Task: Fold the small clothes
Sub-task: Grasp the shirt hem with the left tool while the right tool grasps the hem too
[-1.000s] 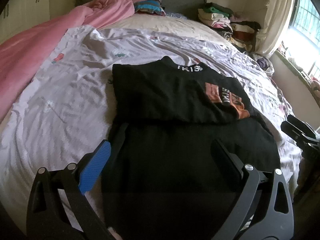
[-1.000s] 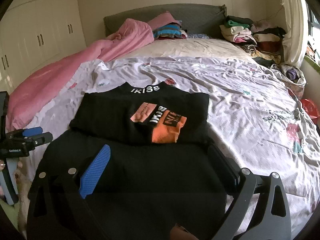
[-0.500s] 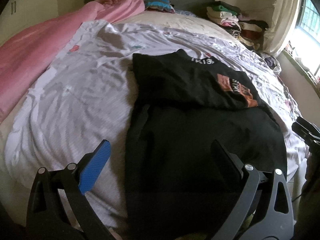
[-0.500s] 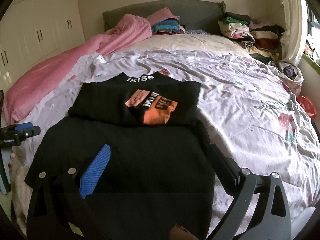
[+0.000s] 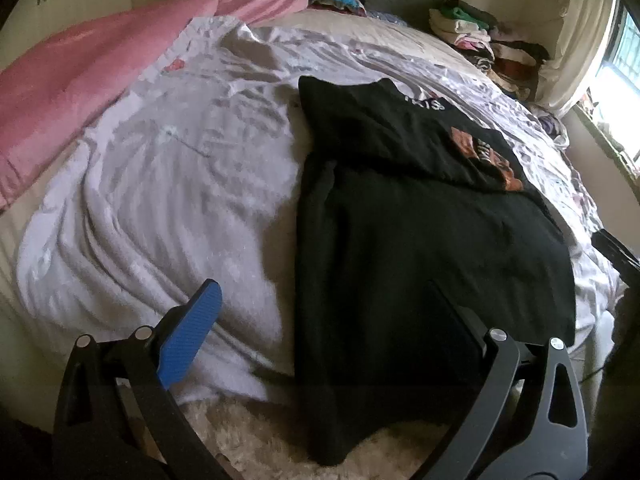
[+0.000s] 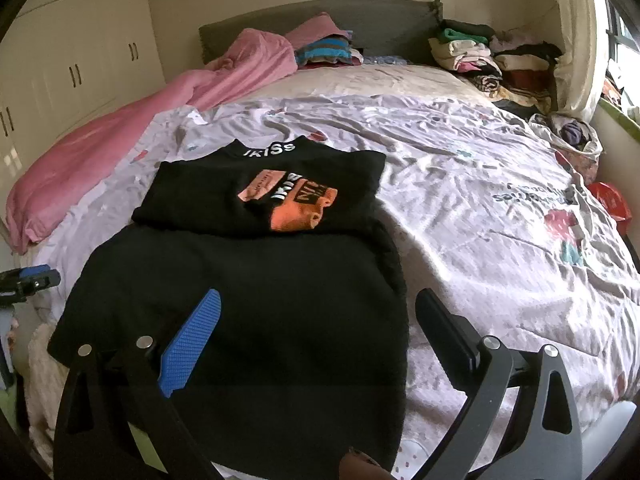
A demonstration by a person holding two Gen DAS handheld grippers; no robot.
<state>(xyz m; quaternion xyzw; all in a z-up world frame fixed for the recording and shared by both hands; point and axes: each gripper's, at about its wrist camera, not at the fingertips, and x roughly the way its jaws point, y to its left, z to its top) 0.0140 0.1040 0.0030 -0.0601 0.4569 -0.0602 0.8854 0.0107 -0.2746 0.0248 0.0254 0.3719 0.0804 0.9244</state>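
Right wrist view: a wide bed (image 6: pixel 460 184) fills the room, covered by a wrinkled pale lilac sheet (image 6: pixel 480 216) with small prints. A pink blanket (image 6: pixel 132 128) runs along its left edge up to the grey headboard (image 6: pixel 380 20). Folded clothes are stacked at the headboard's right end (image 6: pixel 480 52); a striped bundle (image 6: pixel 324 50) sits by the blanket. Cream wardrobe doors (image 6: pixel 68 64) line the left wall. A window (image 5: pixel 616 60) with a pale curtain lets in daylight at right.

The black garment (image 6: pixel 248 312) lies flat at the bed's near edge, its hem hanging over. Touching its far edge lies a folded black top with an orange print (image 6: pixel 288 200).

Right gripper (image 6: pixel 318 324): jaws released, wide apart, empty, above the garment's right edge. Left gripper (image 5: pixel 320 320): jaws also released and empty, straddling the garment's left edge, blue pad (image 5: pixel 188 336) over the sheet. A fluffy cream rug (image 5: pixel 260 436) shows below the bed edge.
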